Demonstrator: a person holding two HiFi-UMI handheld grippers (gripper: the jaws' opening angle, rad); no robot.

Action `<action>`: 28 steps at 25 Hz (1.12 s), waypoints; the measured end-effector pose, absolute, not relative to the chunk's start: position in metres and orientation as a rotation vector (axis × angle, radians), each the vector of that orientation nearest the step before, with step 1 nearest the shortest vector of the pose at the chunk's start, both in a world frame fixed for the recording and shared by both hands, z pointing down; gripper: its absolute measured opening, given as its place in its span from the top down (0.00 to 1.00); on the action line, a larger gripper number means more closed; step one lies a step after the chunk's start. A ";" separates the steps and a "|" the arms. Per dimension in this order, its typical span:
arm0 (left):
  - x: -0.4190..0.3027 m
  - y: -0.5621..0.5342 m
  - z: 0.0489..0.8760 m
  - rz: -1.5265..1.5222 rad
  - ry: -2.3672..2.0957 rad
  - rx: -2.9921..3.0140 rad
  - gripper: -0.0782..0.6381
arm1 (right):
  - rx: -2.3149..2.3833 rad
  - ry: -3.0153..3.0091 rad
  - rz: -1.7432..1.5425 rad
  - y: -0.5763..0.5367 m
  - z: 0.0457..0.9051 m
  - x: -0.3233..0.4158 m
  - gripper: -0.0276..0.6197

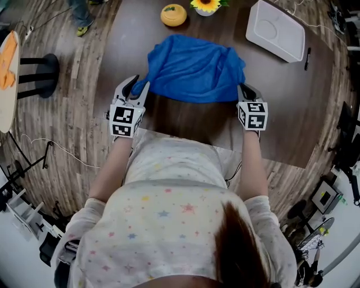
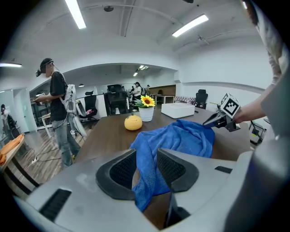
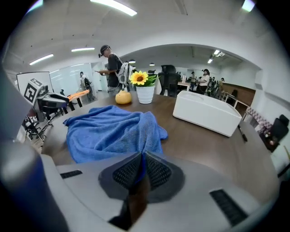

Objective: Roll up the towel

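Observation:
A crumpled blue towel [image 1: 194,67] lies on the dark wooden table [image 1: 185,121], with its near edge toward me. My left gripper [image 1: 138,87] is at the towel's near left corner. In the left gripper view its jaws [image 2: 146,170] stand apart, and a hanging fold of the towel [image 2: 181,138] passes between the pads with a gap at the left pad. My right gripper [image 1: 244,90] is at the near right corner. In the right gripper view its pads [image 3: 142,170] are nearly closed, with a strip of the blue towel [image 3: 108,131] pinched between them.
Behind the towel stand a yellow round object [image 1: 173,15], a sunflower in a white pot [image 1: 206,5] and a white box [image 1: 275,29] with a black pen [image 1: 307,58] beside it. A black stool [image 1: 39,70] stands left of the table. A person [image 2: 56,104] stands farther off.

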State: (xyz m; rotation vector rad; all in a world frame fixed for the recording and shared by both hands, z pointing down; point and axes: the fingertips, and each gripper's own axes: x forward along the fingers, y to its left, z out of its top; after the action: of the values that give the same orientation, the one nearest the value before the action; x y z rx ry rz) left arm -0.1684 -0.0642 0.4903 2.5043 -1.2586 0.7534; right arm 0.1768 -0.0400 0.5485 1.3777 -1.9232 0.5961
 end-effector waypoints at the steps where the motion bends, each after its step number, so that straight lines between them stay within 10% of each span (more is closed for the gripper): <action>1: -0.163 -0.064 0.493 0.767 -1.232 2.519 0.71 | 1.406 -1.915 0.601 -0.032 0.545 0.183 0.92; 15: -0.140 -0.057 0.543 0.937 -1.031 2.534 0.71 | 1.556 -1.723 0.782 0.100 0.555 0.215 0.88; 28: -0.139 -0.060 0.530 0.877 -1.057 2.544 0.71 | 1.554 -1.883 0.534 -0.036 0.513 0.231 0.81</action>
State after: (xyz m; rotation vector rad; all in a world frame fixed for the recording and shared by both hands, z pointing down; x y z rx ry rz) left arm -0.1386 -0.0597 0.5301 2.5441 -1.0569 0.8771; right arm 0.2307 -0.0362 0.5131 1.5543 -1.8825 0.5338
